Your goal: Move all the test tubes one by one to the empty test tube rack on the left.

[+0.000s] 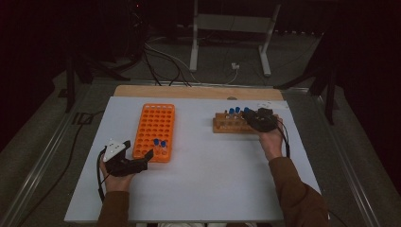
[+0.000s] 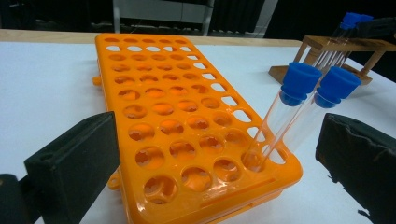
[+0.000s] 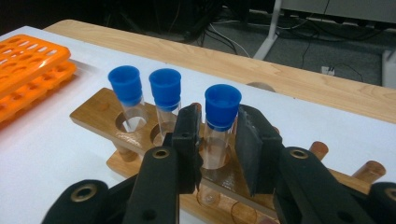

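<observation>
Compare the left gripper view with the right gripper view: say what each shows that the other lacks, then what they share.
The left gripper view alone shows two blue-capped tubes leaning in the near corner of the orange rack, between the left gripper's wide-open jaws. The right gripper view alone shows the right gripper closing around one capped tube, with two more tubes beside it. Both show the wooden rack, the orange rack and the white table.

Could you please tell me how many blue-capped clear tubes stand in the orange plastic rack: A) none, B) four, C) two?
C: two blue-capped clear tubes stand side by side at a near corner of the orange plastic rack; its other holes are empty.
</observation>
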